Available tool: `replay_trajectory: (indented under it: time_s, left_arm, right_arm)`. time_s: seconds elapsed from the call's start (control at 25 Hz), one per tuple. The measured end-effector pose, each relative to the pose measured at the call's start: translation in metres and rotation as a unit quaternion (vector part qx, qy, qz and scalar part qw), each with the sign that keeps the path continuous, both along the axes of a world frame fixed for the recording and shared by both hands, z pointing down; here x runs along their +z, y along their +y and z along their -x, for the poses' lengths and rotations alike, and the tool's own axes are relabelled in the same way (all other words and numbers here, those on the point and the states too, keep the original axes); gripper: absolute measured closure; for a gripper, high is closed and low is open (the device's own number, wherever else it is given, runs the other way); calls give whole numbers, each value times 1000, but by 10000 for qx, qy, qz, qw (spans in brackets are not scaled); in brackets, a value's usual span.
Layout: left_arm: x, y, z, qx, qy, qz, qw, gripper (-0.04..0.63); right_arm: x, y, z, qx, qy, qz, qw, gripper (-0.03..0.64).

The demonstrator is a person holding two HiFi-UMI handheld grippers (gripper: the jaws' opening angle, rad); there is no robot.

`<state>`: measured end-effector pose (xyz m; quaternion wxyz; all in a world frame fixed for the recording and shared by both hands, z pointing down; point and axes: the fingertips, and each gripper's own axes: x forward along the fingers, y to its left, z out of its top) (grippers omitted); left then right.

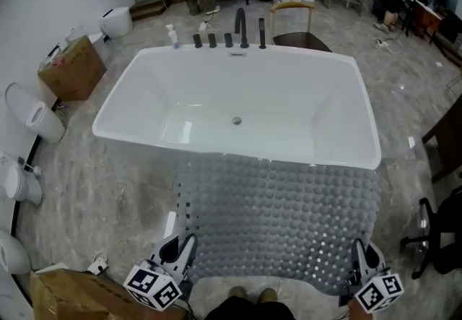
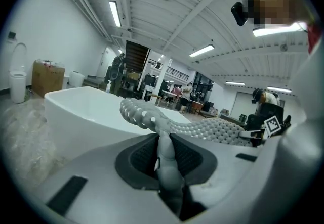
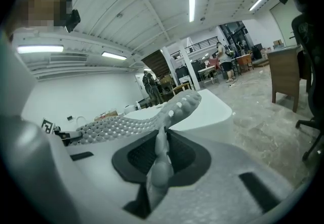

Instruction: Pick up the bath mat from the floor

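Note:
A grey bath mat [image 1: 278,221] studded with round bumps and holes hangs spread between my two grippers, raised off the floor in front of the white bathtub [image 1: 137,91]. My left gripper [image 1: 184,250] is shut on the mat's near left corner, and my right gripper [image 1: 361,257] is shut on its near right corner. In the left gripper view the mat's edge [image 2: 164,139] is pinched between the dark pads of the left gripper [image 2: 163,154]. The right gripper view shows the mat's folded corner [image 3: 174,109] clamped in the right gripper [image 3: 161,154].
The tub's black taps [image 1: 238,33] line its far rim. A cardboard box [image 1: 72,69] and white toilets [image 1: 32,116] stand along the left wall. Another box [image 1: 68,297] sits at my lower left. A chair [image 1: 292,26] stands behind the tub, a dark office chair [image 1: 440,235] on the right.

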<state>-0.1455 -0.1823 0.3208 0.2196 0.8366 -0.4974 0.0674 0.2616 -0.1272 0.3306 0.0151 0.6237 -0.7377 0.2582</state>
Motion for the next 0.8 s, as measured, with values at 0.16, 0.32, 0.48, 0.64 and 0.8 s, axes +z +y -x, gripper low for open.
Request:
replay_trajectory:
  time_s: [0.16,0.32,0.48,0.64,0.8]
  left_arm:
    - [-48,5,4,-54,-3,-103,9999,531]
    - [-84,10,8,-73,9,-251,9997,531]
    - [-113,20,11,-88,31,-396,9992,531]
    - [-140,33,12,-50,65,-533,9985,531]
    - [-165,48,14,37,79,-642,9979,531]
  right_arm:
    - [-47,6,1,-27,13,-152,9999,568]
    - [-85,13,2,-48,-25,-332,9994,568]
    - [-119,25,4,-97,-75,-523,9986,569]
    - [-144,41,0,-76,-144,-661,9977,569]
    - [-167,57,0,-80,-178,-781,9968,568]
